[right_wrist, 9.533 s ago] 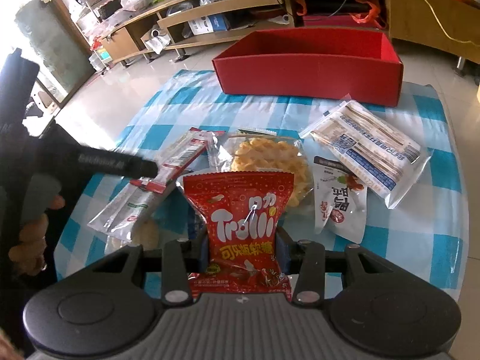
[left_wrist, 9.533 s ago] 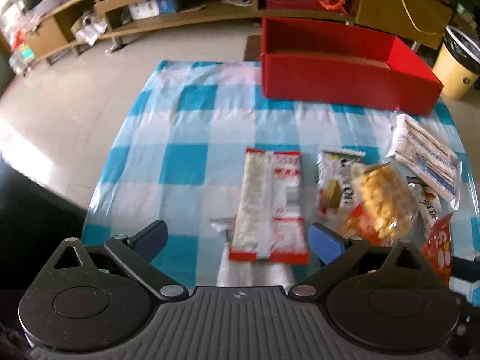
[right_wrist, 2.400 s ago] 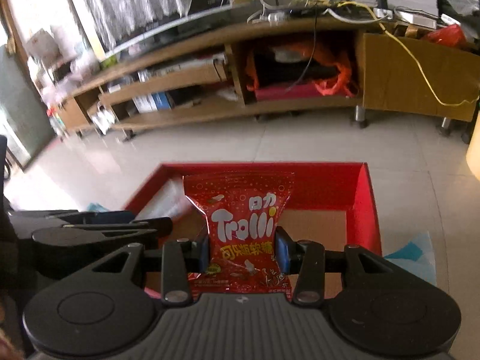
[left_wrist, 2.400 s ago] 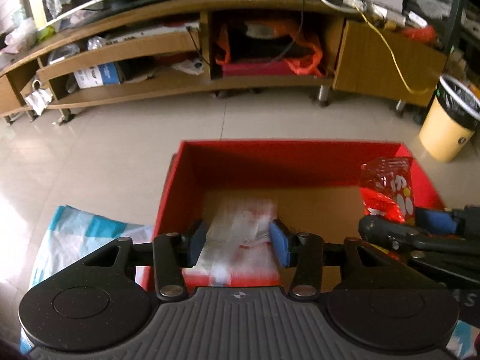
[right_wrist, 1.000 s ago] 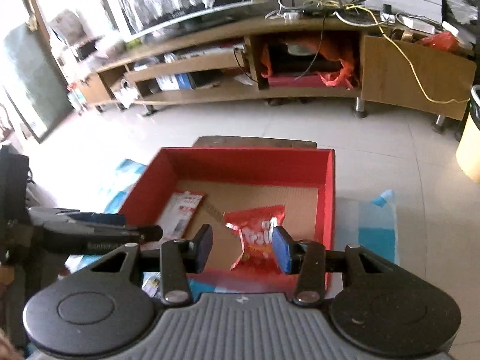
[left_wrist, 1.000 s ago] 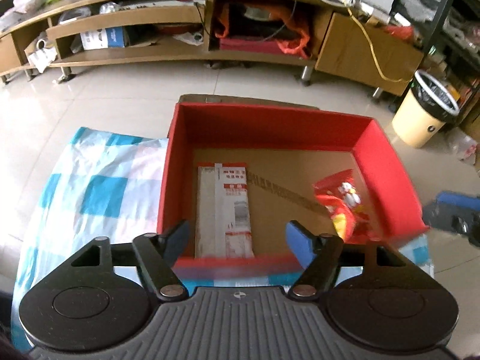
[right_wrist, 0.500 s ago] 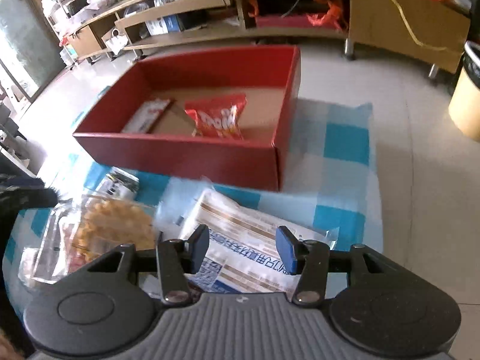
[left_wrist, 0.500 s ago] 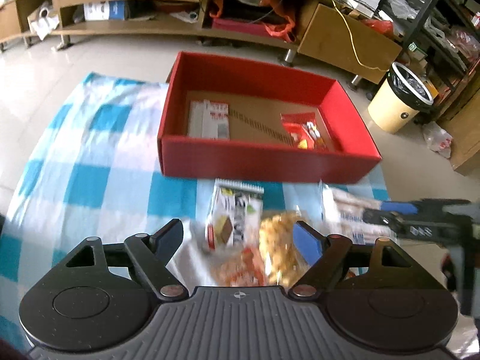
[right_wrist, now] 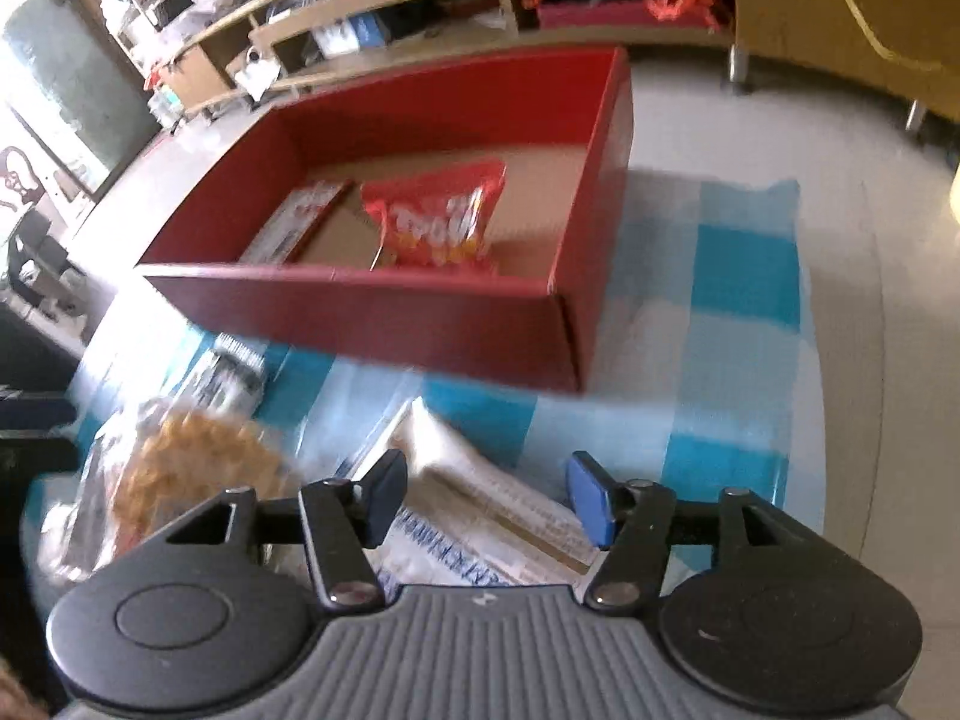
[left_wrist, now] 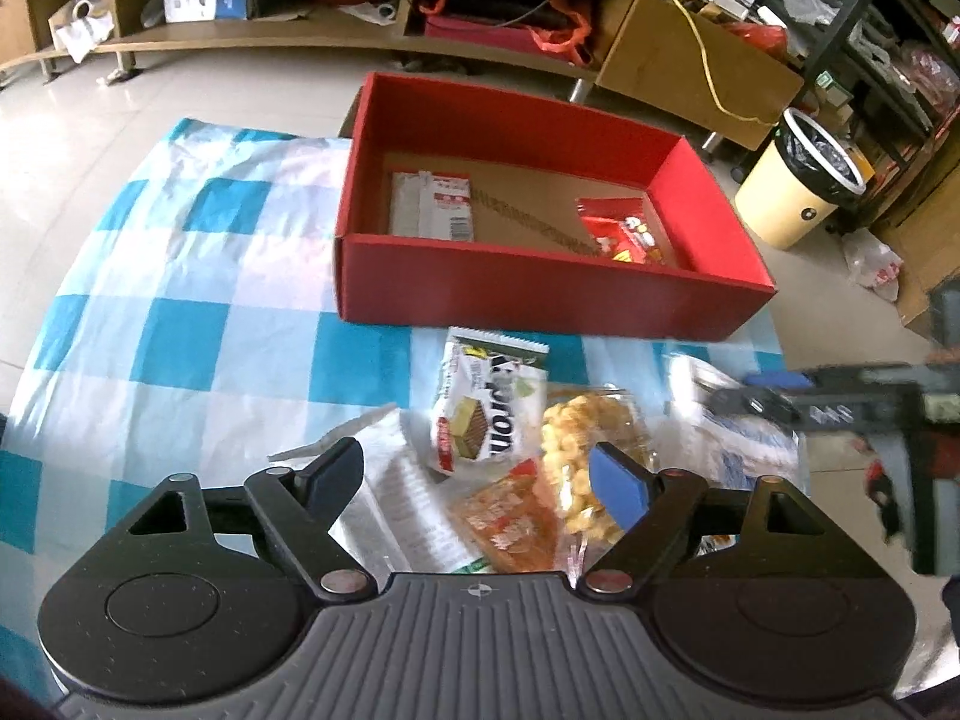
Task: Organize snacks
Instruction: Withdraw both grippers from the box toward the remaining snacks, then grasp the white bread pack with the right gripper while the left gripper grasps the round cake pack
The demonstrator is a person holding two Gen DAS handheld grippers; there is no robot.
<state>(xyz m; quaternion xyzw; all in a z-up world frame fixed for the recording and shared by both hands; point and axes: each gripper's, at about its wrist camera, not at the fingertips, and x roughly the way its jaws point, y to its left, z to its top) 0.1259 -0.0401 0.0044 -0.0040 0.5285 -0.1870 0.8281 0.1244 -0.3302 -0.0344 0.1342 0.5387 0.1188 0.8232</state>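
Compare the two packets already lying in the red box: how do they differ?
The white packet is long, flat and pale with a red label; the red gummy bag is shorter, crinkled and bright red. The white packet lies at the box's left end, the red gummy bag toward the right. Both rest on the cardboard floor of the red box, apart.

A lived-in home, a living room by the look of it. Beyond the fingers, a long low wooden media unit point(left_wrist: 336, 30) is running along the far wall, its open shelves holding boxes, bags and cables. Pale glossy floor tiles point(left_wrist: 198, 90) are reflecting daylight ahead of the fingers. Off to the right of the fingers, a cream round waste bin with a black liner point(left_wrist: 798, 192) is standing beside a dark metal shelving rack point(left_wrist: 870, 30) that is carrying packed goods.
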